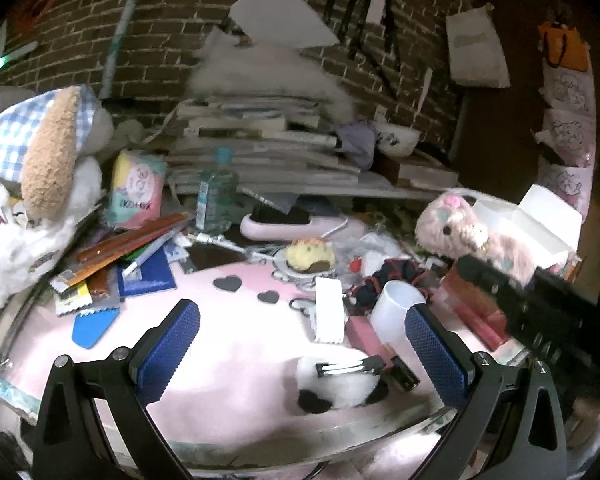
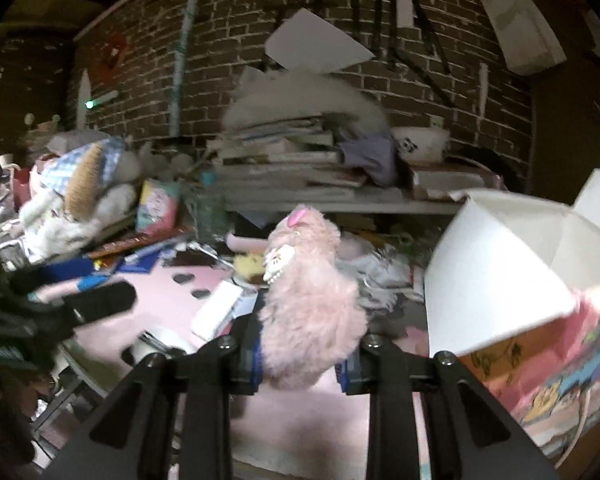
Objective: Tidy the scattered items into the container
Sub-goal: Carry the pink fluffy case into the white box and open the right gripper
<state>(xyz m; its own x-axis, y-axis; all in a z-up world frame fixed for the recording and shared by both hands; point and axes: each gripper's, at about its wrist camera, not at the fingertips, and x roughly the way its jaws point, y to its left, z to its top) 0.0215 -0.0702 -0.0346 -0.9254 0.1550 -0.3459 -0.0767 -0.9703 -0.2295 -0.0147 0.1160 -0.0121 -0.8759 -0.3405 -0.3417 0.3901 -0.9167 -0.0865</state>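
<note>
On the cluttered pink tabletop (image 1: pixel 236 344), left gripper (image 1: pixel 302 354) sits low with blue pads wide apart, released, nothing between them but table. Just ahead of it: a white-and-black fluffy item with a metal hair clip (image 1: pixel 350 368) on top, a translucent white cup (image 1: pixel 396 308), a white paper slip (image 1: pixel 329 310), two dark heart shapes (image 1: pixel 227 283). Right gripper (image 2: pixel 302 364) is clenched on the pink plush toy (image 2: pixel 310 304), blue pads pressed into the fur at its lower end, toy upright above the table.

Left wrist view alone shows that toy from the side, with a pink flower on its head, held by the dark right gripper body next to the white box (image 1: pixel 540 226). Right wrist view shows the box (image 2: pixel 512 256) close up at right: flaps open, pink cartoon print on its side, toy just left of it, not inside. Same view catches the left gripper's dark finger at left, blurred.

Both views: book stack (image 1: pixel 268 148) against the brick wall, clear water bottle (image 1: pixel 216 196), big plush with blue checked hat (image 1: pixel 40 152), yellow cake-like toy (image 1: pixel 310 256).
</note>
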